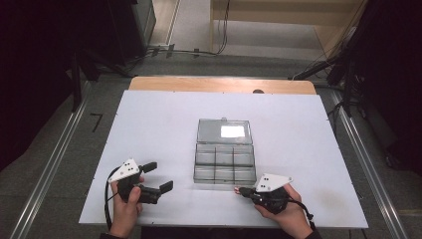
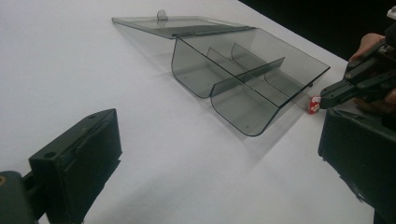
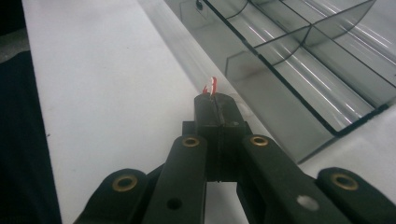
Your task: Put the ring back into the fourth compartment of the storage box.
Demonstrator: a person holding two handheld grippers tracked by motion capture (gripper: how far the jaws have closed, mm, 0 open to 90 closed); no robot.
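A smoky clear compartment box (image 1: 224,164) lies mid-table with its lid (image 1: 224,131) folded open on the far side; its compartments look empty. My right gripper (image 1: 239,190) sits just in front of the box's near right corner, shut on a tiny red and white piece (image 3: 210,87) that sticks up from its tips (image 3: 215,100). The left gripper view shows the same piece (image 2: 314,104) low over the table beside the box (image 2: 243,79), held by the right gripper (image 2: 323,99). My left gripper (image 1: 158,176) rests to the box's left, open and holding nothing (image 2: 219,158).
The white table board (image 1: 149,124) has bare room on both sides of the box and behind it. A wooden strip (image 1: 219,84) runs along its far edge. Metal rails (image 1: 54,159), cables and dark equipment stand on the floor around the table.
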